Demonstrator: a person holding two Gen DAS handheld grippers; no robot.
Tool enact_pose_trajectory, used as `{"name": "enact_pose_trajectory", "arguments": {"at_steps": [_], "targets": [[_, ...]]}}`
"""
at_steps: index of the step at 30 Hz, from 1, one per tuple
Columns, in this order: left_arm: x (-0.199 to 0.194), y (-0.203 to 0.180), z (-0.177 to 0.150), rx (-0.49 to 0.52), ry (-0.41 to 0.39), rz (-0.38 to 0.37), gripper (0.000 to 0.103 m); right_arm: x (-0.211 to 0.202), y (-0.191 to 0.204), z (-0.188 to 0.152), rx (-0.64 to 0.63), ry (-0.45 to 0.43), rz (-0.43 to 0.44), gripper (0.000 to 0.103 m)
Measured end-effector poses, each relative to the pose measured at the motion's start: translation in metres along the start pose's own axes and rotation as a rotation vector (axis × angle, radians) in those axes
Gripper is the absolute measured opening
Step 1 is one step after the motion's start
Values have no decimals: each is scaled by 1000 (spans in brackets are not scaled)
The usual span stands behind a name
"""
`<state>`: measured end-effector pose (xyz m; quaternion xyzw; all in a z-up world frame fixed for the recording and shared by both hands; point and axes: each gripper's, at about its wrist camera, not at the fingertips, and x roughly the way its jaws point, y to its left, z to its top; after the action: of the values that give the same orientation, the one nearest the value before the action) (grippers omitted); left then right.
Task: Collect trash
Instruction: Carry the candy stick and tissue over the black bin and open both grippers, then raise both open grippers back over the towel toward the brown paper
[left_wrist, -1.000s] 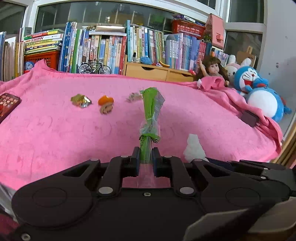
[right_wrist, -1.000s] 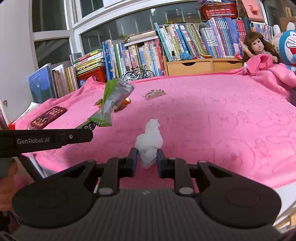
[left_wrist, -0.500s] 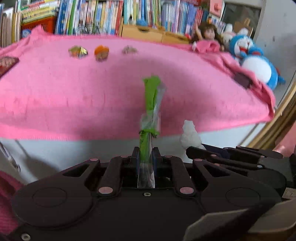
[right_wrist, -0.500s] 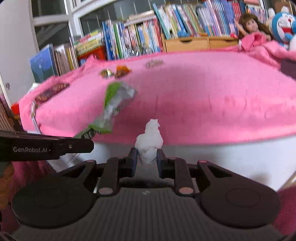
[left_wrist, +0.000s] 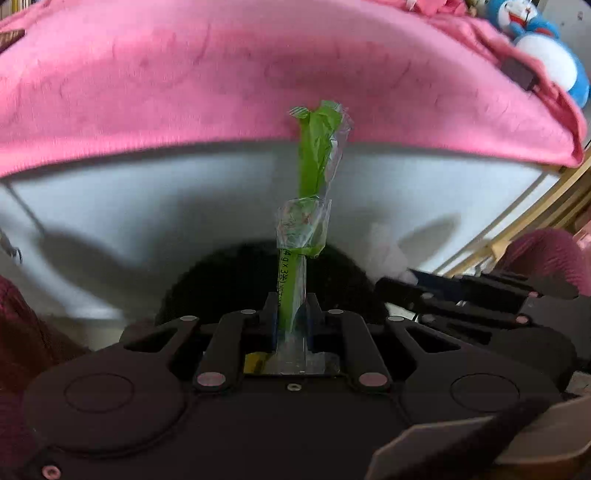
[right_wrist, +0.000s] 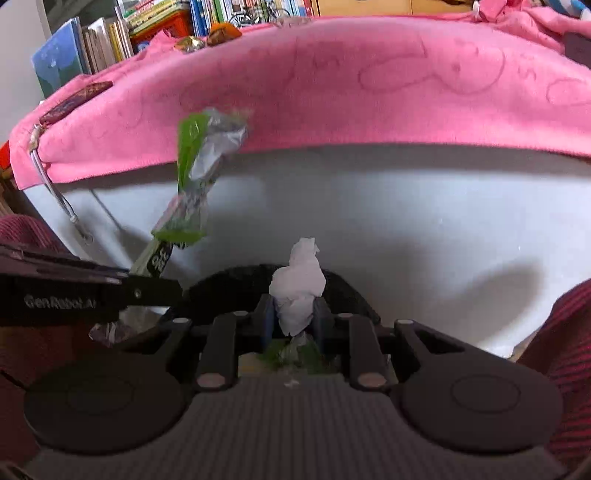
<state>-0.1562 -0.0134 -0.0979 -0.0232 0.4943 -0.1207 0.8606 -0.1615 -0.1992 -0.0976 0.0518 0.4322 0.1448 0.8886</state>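
Both grippers lowered from the pink blanket (left_wrist: 184, 81) to its front edge: left gripper (left_wrist: 291, 314) clamps green wrapper (left_wrist: 314, 162), right gripper (right_wrist: 293, 317) clamps white tissue (right_wrist: 299, 284), above dark bin (right_wrist: 343, 291).

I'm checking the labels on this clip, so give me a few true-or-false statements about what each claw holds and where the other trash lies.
1. The left claw is shut on a green wrapper. True.
2. The right claw is open with nothing in it. False: it is shut on a white tissue.
3. Both claws are down below the edge of the pink blanket. True.
4. No trash is left on the blanket. False: wrappers lie near its far edge.
5. The tissue rests on the blanket. False: it is held clear of it.
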Motion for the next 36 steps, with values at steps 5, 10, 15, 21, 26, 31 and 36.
{"name": "enact_pose_trajectory", "arguments": {"at_steps": [5, 10, 15, 21, 26, 31, 36], "targets": [[15, 2, -8, -10, 63, 0, 13, 5, 3, -4, 0, 20, 3, 29], [27, 2, -12, -21, 109, 15, 13, 10, 3, -4, 1, 34, 6, 29], [32, 4, -13, -11, 124, 25, 13, 16, 3, -1, 8, 46, 10, 31], [38, 2, -12, -12, 152, 29, 14, 17, 2, 0, 12, 51, 10, 32], [40, 6, -13, -15, 158, 41, 18, 18, 0, 0, 16, 49, 14, 32], [38, 8, -10, -32, 140, 50, 47, 17, -2, 0, 25, 40, 14, 50], [31, 10, -3, -35, 105, 81, 53, 13, -4, 4, 32, 22, 12, 58]]}}
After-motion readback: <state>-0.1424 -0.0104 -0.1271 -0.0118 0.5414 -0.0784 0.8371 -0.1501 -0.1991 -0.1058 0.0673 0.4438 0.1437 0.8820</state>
